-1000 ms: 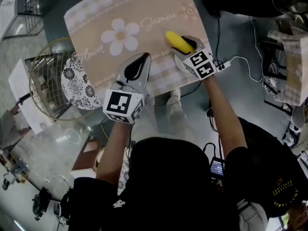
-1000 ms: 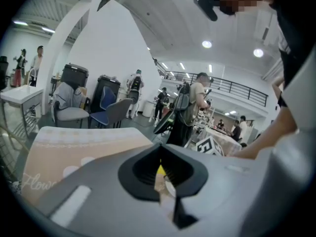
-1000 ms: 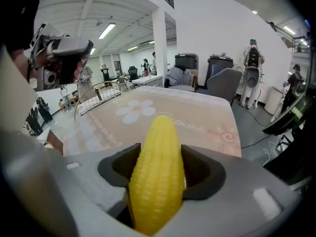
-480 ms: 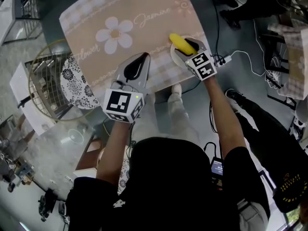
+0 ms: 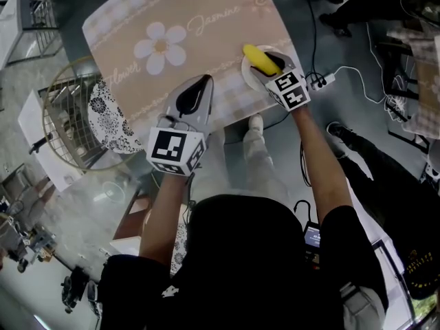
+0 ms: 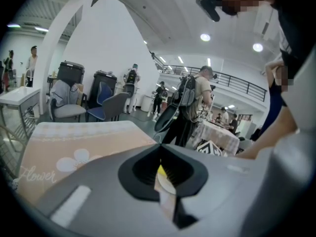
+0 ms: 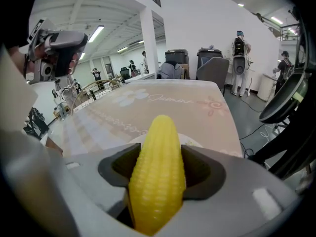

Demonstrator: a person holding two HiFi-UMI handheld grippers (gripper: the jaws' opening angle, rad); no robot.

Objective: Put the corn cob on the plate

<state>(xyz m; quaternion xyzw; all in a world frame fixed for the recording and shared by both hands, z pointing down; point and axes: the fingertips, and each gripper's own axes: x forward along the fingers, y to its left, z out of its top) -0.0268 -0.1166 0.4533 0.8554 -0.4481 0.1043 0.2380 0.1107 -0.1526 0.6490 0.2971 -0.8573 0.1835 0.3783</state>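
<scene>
corn cob held over the plate at the table's corner

a big white hall with ceiling lights, office chairs and people standing about lies behind a table covered in a beige cloth printed with a white flower and script lettering. a white plate sits on the cloth near the table's near right corner.

the right gripper is closed on the corn cob. its jaws stand wide around the yellow cob's thick middle, with one pad pressed against each side. the cob's tapered end points away from the person, towards the middle of the table. seen from the head view, the cob is over the plate. whether it touches the plate cannot be told.

the left gripper hangs over the near edge of the table, well to the left of the plate. its jaws are together at the tips and nothing is between them.

a round wire basket stands left of the table, with a black and white patterned piece against its table side. a white power strip with its cable lies on the grey floor just right of the table's corner.
</scene>
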